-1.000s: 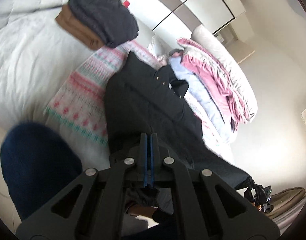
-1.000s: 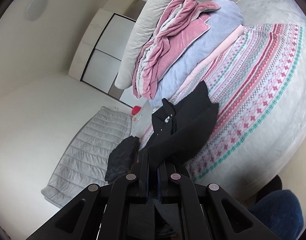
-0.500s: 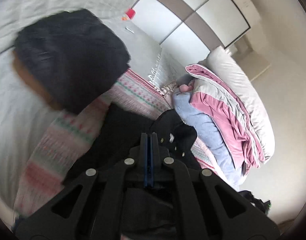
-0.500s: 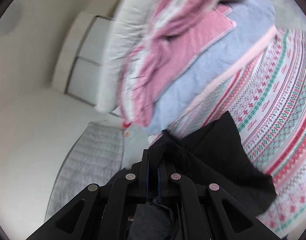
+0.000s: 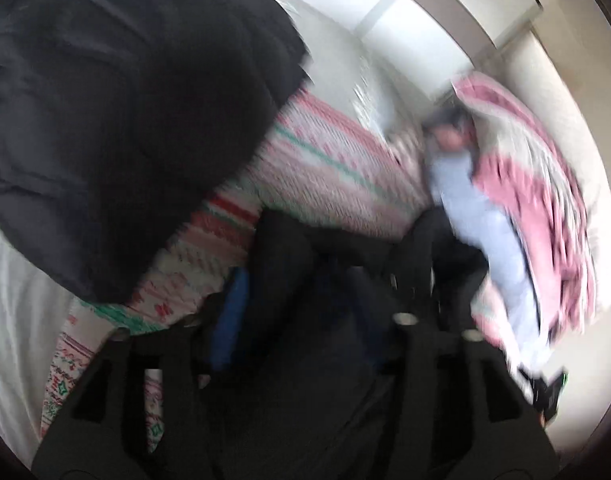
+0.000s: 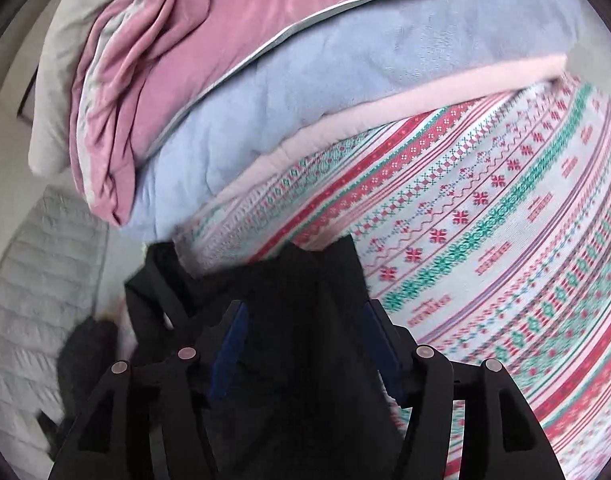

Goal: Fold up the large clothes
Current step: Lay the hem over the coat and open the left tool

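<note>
While both sets of jaws are opening, I see the left gripper and right gripper straddling the black garment without pressing it; it lies on the patterned blanket, beside stacked bedding.

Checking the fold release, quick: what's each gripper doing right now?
Left gripper: jaws opening, black garment between them, not pinched.
Right gripper: jaws opening, black garment between them, not pinched.

Both tongs opening, angled downward
</note>
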The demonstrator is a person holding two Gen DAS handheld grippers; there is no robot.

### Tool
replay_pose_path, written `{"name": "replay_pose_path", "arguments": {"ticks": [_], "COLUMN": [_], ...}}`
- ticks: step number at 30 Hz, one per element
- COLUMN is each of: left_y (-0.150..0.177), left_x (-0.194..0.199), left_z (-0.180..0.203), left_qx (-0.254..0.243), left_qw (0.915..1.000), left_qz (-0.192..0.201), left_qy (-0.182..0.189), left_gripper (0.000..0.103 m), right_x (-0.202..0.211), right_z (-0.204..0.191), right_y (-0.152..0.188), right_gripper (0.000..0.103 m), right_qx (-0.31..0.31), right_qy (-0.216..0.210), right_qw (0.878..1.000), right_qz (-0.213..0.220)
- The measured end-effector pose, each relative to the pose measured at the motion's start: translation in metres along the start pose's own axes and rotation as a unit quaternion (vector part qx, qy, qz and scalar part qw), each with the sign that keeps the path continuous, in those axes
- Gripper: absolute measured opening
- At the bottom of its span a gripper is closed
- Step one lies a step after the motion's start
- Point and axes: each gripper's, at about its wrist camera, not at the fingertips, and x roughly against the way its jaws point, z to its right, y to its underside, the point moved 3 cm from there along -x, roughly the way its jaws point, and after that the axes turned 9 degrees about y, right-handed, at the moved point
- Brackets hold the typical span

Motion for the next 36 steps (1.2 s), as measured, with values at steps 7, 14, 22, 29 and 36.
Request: {"name": "replay_pose_path", "arguments": {"ticks": [7, 14, 22, 29, 36], "left_y": [0.042, 0.058, 0.051, 0.014, -0.042], "left_x": [-0.032, -0.06, -0.071, 0.004, 0.043], "left_z": [0.047, 0.049, 0.052, 0.072, 0.082], "left_qx": [-0.155, -0.244, -0.252, -0.219, -0.169], "left_qw": [0.9847, 0.9603, 0.9553, 0.9699, 0.9695], "left_qz": [-0.072, -0.081, -0.068, 0.054, 0.173], "left_qy": [-0.033, -0.109, -0.139, -0.093, -0.039], "left_gripper": [0.06, 0.067, 0.006, 0.005, 0.005], "right_x": [-0.009, -0.025, -0.03, 0.024, 0.065], "right_z": [-0.017, -0.041, -0.041, -0.049, -0.073], "right_y": [0.032, 0.05, 0.034, 0.014, -0.033], "right_gripper": [0.061, 0.061, 0.007, 0.005, 0.005], "right_qx": [0.166, 0.266, 0.245, 0.21, 0.155], "right_qy": [0.032, 0.066, 0.089, 0.066, 0.036], "right_qw": [0.986, 0.962, 0.965, 0.969, 0.966], "right_qz": [-0.007, 0.017, 0.035, 0.113, 0.203]}}
